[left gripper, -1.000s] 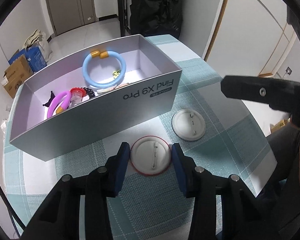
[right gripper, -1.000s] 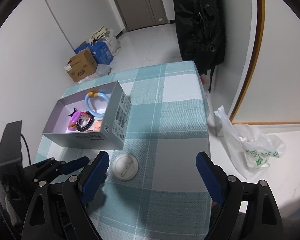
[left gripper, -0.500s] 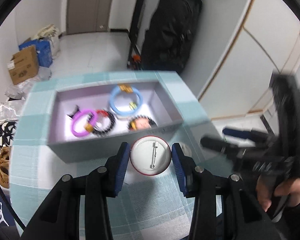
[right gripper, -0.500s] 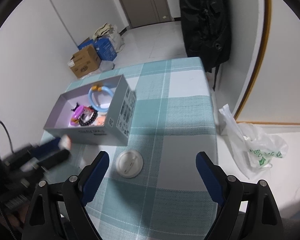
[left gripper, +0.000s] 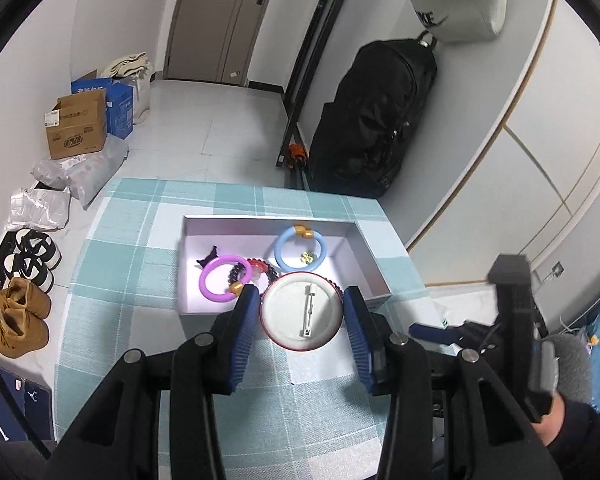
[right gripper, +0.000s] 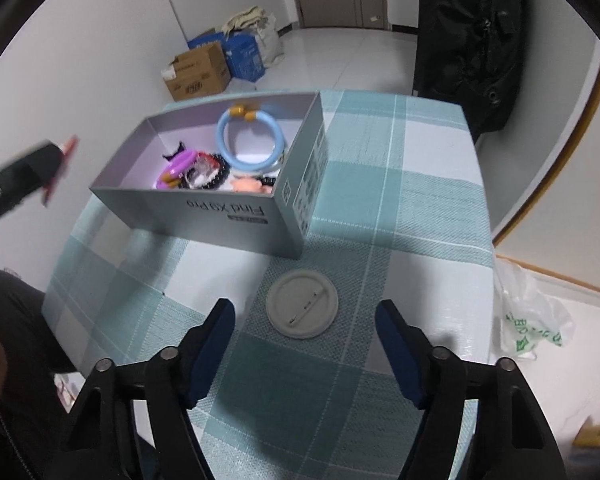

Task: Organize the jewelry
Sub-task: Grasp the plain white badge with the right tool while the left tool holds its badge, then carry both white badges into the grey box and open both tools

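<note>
My left gripper [left gripper: 302, 312] is shut on a round pin badge [left gripper: 302, 311] with a red rim, back side up, held high above the near edge of the grey box [left gripper: 370, 270]. The box holds a blue bangle [left gripper: 299, 249], a purple bangle [left gripper: 220, 284], dark beads and small charms. In the right wrist view the box [right gripper: 236, 216] stands at the middle left, and a second round badge [right gripper: 301, 305] lies back up on the checked cloth. My right gripper [right gripper: 305, 316] is open, low over that badge. The left gripper with its badge shows at the left edge [right gripper: 58, 170].
The table has a teal and white checked cloth [right gripper: 400, 208]. A black bag [left gripper: 376, 120] hangs past the far edge. Cardboard boxes [left gripper: 76, 130], sacks and shoes [left gripper: 18, 316] lie on the floor at left. A plastic bag [right gripper: 528, 320] lies on the floor at right.
My left gripper has lifted the red-rimmed badge off the cloth and carried it up over the box. My right gripper has come closer to the second badge.
</note>
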